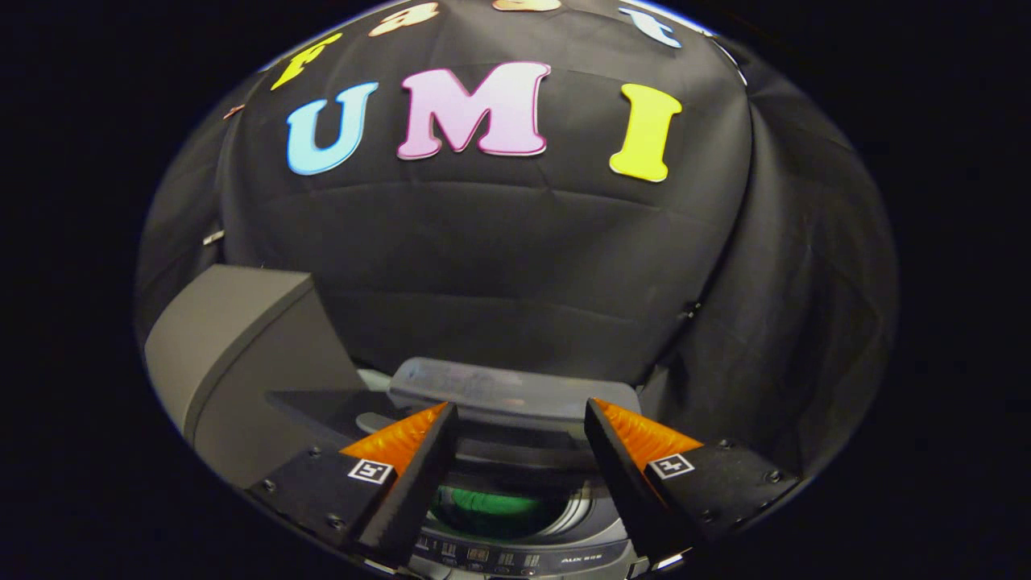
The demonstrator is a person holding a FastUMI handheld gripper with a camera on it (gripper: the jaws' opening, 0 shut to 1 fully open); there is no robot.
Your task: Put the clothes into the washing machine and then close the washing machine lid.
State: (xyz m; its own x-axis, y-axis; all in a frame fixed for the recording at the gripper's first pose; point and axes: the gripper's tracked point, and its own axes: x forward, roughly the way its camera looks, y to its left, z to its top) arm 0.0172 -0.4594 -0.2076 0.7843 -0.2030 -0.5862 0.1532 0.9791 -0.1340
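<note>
We hover our gripper (519, 427), fingers spread and empty, over the washer (515, 548); green clothes (491, 507) lie in the drum, and the lid (499, 391) stands raised just ahead, probably next.

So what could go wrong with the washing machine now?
The tongs are open and hold nothing, just above the open drum, where something green already lies. The lid beyond them looks folded up; pushing it carelessly might slam it. The tongs might also bump the control panel below.
</note>
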